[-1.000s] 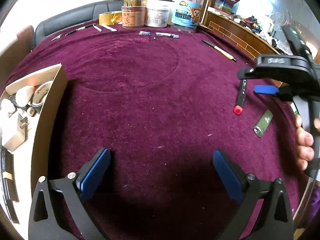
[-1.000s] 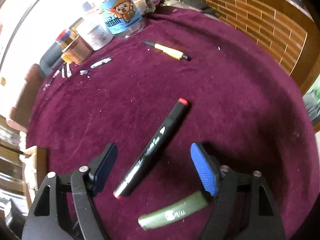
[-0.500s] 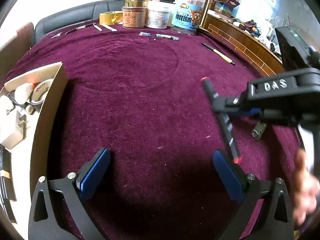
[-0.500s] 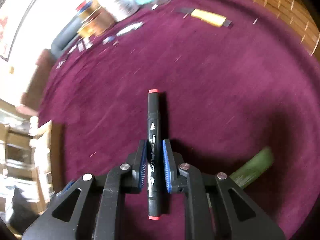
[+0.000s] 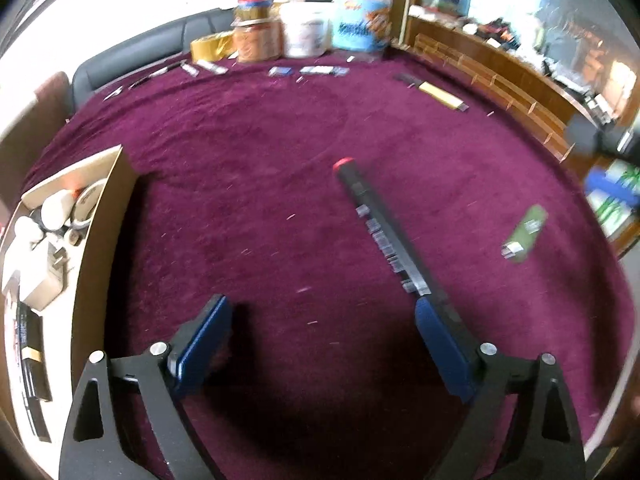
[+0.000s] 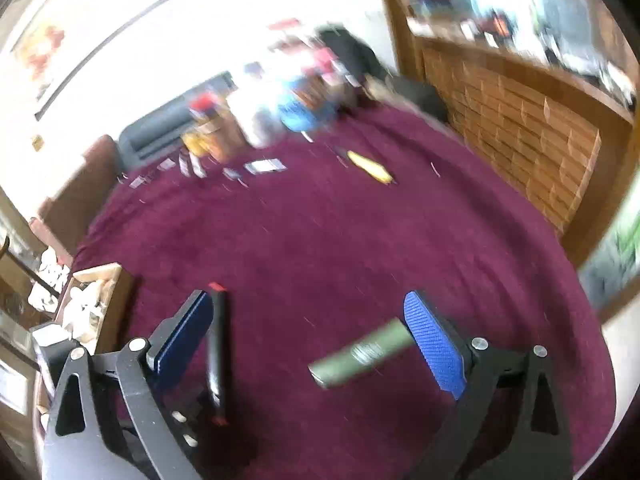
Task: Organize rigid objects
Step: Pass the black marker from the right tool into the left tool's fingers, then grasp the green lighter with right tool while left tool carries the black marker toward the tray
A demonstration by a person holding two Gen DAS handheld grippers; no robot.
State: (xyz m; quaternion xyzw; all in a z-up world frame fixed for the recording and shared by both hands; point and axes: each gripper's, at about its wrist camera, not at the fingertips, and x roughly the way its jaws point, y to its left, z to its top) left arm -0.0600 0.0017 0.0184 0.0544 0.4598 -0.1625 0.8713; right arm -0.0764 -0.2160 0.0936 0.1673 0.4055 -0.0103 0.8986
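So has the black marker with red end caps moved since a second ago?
Yes. In the left wrist view the black marker with red end caps has shifted left, away from the green flash drive, toward the cardboard box, now against the left gripper right finger.

I see a dark sofa (image 5: 132,60) behind the desk's far edge, a wooden brick-pattern wall panel (image 6: 520,140) at the right, and a framed picture (image 6: 40,48) on the white wall.
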